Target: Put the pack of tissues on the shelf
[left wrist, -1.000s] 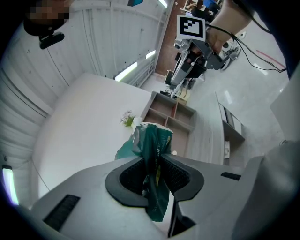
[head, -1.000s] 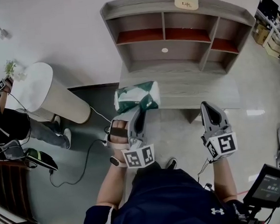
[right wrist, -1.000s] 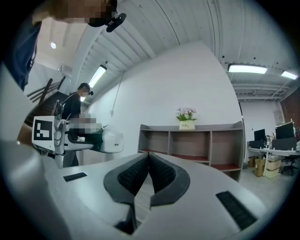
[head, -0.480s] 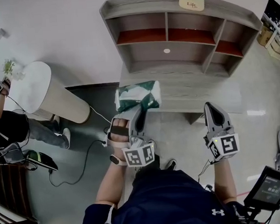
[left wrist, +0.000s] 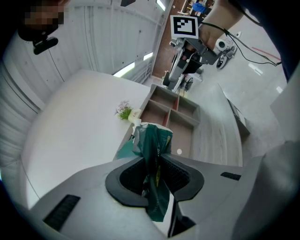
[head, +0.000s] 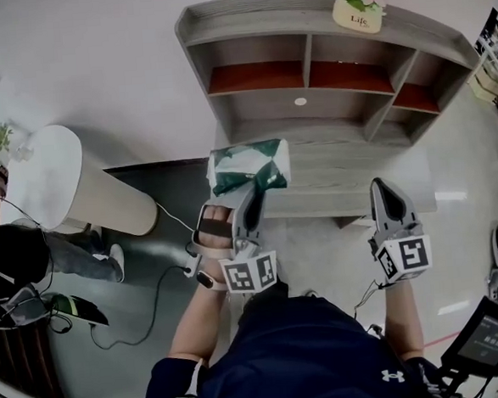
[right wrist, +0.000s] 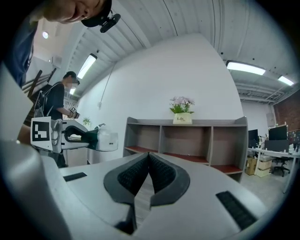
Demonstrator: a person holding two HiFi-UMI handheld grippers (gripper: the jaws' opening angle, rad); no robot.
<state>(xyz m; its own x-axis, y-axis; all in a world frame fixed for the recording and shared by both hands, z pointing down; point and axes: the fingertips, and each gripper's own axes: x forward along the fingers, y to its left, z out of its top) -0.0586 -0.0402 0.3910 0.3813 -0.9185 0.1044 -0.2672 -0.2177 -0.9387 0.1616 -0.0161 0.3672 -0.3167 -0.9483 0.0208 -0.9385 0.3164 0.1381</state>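
Note:
The green-and-white pack of tissues (head: 247,166) hangs in the air in front of the grey shelf unit (head: 326,78), over the left end of its low front ledge (head: 358,178). My left gripper (head: 253,194) is shut on the pack's near end. In the left gripper view the crumpled green wrapper (left wrist: 154,150) is pinched between the pads (left wrist: 176,174), with the shelf (left wrist: 168,110) beyond. My right gripper (head: 387,194) is level at the right, shut and holding nothing. The right gripper view shows its jaws (right wrist: 149,161) meeting, the shelf (right wrist: 187,140) ahead and the pack (right wrist: 105,139) at the left.
A flower pot (head: 357,12) stands on the shelf's top board. A white round table (head: 60,177) is at the left, with a person (head: 15,253) beside it. A cable (head: 152,277) runs over the floor. A device with a screen (head: 488,339) is at lower right.
Both grippers have moved forward toward the shelf, which now looks nearer. The pack stays pinched in the left gripper. The right gripper stays shut.

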